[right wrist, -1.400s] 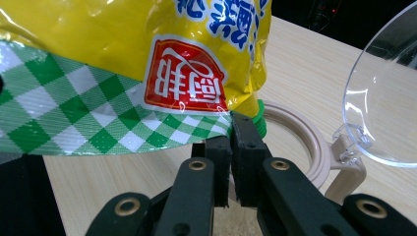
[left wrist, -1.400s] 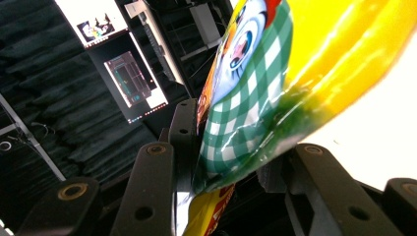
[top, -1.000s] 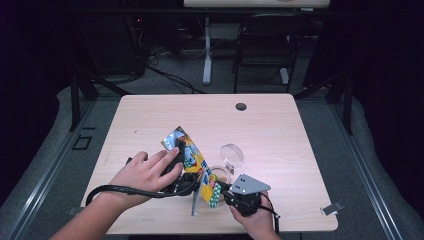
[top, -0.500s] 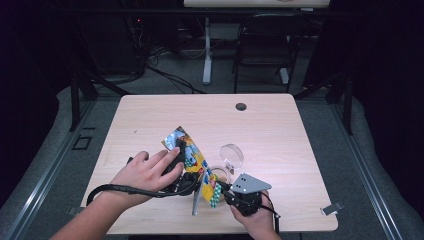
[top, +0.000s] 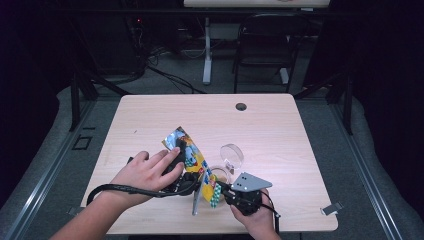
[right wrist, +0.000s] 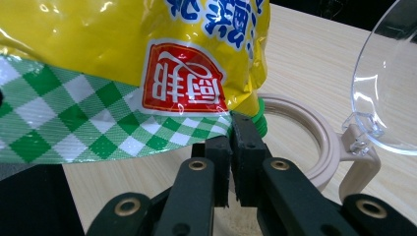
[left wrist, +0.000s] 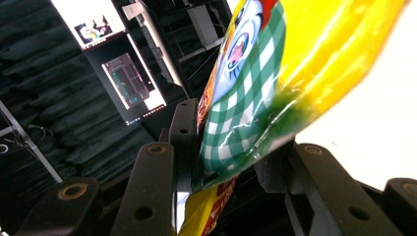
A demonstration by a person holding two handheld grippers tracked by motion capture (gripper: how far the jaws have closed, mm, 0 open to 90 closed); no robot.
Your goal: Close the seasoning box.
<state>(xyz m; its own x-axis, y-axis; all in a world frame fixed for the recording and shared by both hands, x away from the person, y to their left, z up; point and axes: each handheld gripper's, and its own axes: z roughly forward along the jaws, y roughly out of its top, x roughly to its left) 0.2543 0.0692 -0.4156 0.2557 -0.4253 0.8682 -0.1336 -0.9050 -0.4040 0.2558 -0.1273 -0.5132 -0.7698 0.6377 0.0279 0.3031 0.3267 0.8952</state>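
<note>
Snack bag (top: pixel 192 162) between both grippers (pinched)

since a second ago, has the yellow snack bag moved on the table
No. The yellow snack bag sits the same way against the round cable hole in the table.

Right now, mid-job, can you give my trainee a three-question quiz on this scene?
1. True or false: the right gripper is shut on the bag's green-checked edge.
2. Which stands open beside the bag: A) the jar's clear hinged lid, B) a drawer, C) a laptop?
3. What colour is the table?

Key: 1 true; 2 A; 3 light wood.
</note>
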